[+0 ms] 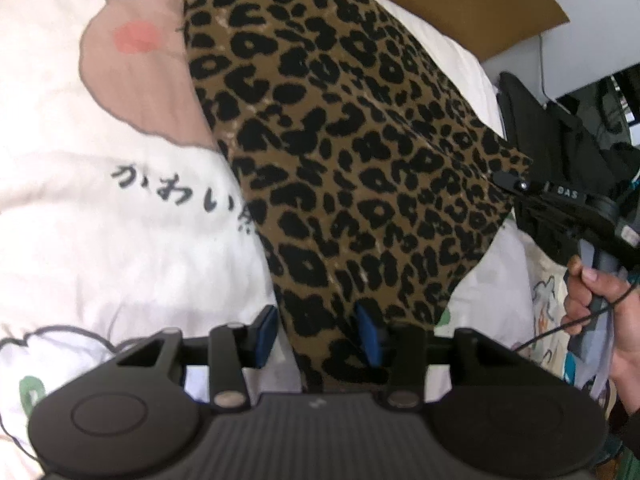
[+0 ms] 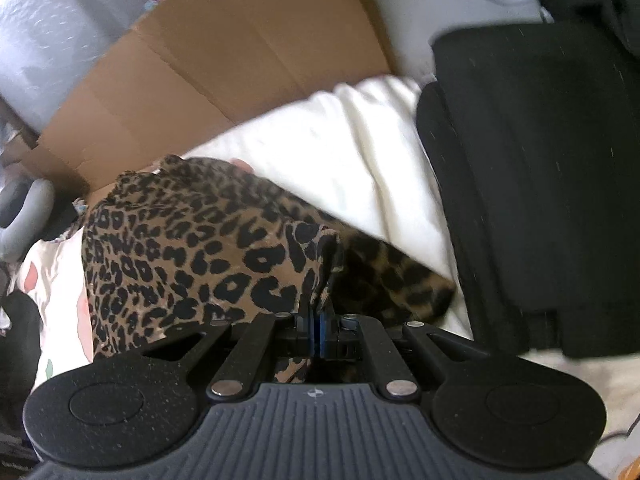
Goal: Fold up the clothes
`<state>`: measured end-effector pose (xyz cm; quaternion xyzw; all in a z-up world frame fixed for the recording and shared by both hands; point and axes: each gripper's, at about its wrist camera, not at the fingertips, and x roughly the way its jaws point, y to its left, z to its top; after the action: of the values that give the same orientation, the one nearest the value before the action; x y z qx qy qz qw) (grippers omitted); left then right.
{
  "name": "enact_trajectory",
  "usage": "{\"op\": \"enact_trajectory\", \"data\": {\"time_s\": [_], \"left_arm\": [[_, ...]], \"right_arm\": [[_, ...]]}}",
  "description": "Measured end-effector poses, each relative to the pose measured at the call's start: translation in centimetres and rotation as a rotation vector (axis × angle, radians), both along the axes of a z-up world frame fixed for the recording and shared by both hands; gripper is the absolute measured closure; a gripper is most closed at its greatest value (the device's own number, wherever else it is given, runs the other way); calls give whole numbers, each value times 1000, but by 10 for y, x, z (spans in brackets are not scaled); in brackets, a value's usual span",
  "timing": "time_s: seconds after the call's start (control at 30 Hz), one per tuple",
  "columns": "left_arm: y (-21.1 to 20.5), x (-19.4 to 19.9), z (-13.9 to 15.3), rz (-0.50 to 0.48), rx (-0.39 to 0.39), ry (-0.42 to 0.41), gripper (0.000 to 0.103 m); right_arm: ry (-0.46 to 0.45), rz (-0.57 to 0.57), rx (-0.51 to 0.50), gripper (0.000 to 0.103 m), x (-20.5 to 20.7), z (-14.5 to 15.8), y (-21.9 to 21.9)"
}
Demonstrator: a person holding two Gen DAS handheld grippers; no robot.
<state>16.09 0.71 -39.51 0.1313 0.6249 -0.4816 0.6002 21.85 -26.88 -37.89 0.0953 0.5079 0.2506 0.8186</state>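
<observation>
A leopard-print garment (image 1: 340, 140) lies stretched over a white printed duvet (image 1: 100, 220). In the left wrist view its near end runs between the blue pads (image 1: 265, 334) of my left gripper (image 1: 316, 334), whose jaws stand apart. My right gripper (image 1: 516, 184) shows at the right of that view, pinching the garment's far right corner, with a person's hand (image 1: 600, 312) on its handle. From the right wrist, my right gripper (image 2: 318, 332) is shut on a bunched edge of the leopard-print garment (image 2: 180, 248), which is lifted off the duvet (image 2: 340, 148).
A flat cardboard sheet (image 2: 224, 48) leans behind the bed. A black padded chair or bag (image 2: 540, 180) stands close on the right. A grey rounded object (image 2: 24, 216) sits at the left edge. Dark clutter (image 1: 580, 128) fills the right side.
</observation>
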Motion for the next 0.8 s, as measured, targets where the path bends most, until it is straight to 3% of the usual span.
{"op": "enact_trajectory", "data": {"time_s": [0.1, 0.43, 0.67, 0.8], "left_arm": [[-3, -3, -4, -18, 13, 21, 57], [6, 1, -4, -43, 9, 41, 54], [7, 4, -8, -80, 10, 27, 54], [5, 7, -6, -100, 17, 19, 62]], "right_arm": [[24, -39, 19, 103, 0, -3, -8], [-29, -77, 22, 103, -5, 17, -19], [46, -131, 1, 103, -3, -5, -33], [57, -148, -12, 101, -2, -5, -33]]}}
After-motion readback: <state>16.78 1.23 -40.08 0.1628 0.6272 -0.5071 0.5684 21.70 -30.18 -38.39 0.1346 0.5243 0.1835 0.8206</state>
